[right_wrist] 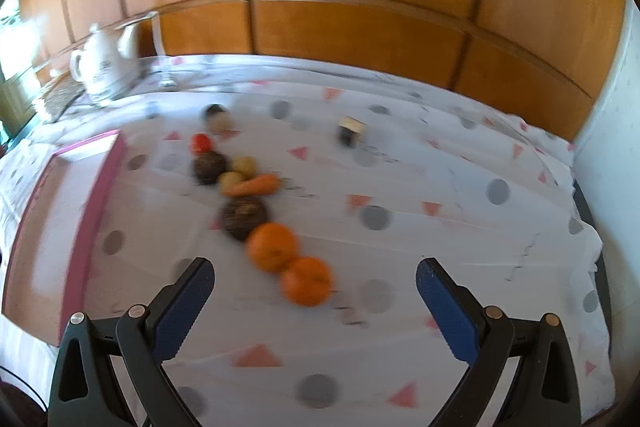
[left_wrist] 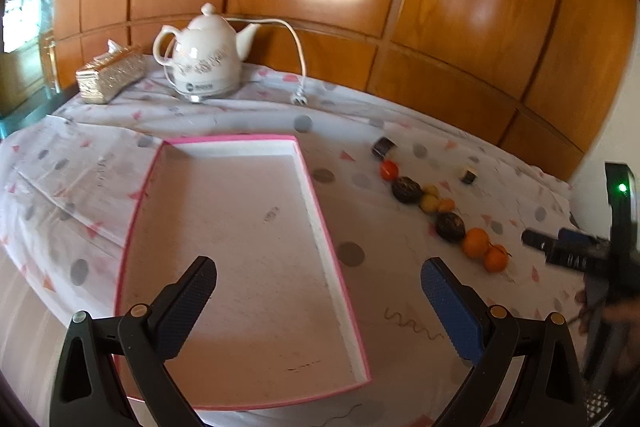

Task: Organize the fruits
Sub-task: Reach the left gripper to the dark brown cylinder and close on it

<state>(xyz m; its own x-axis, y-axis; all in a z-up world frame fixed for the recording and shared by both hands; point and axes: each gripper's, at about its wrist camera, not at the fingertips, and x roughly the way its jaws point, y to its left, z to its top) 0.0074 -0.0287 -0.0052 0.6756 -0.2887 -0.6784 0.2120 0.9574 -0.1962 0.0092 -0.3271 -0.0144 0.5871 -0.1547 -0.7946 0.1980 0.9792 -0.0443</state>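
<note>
Fingers of right gripper [right_wrist: 315, 281] spread wide, empty; nearest orange [right_wrist: 307, 281] dead ahead at 12 o'clock. Left gripper [left_wrist: 319, 281] likewise agape, empty, over pink-rimmed box [left_wrist: 344, 291].

A home room: wood-panelled wall [left_wrist: 460, 27], patterned tablecloth [left_wrist: 80, 163], white electric kettle [left_wrist: 204, 55], tissue box [left_wrist: 110, 75].
</note>
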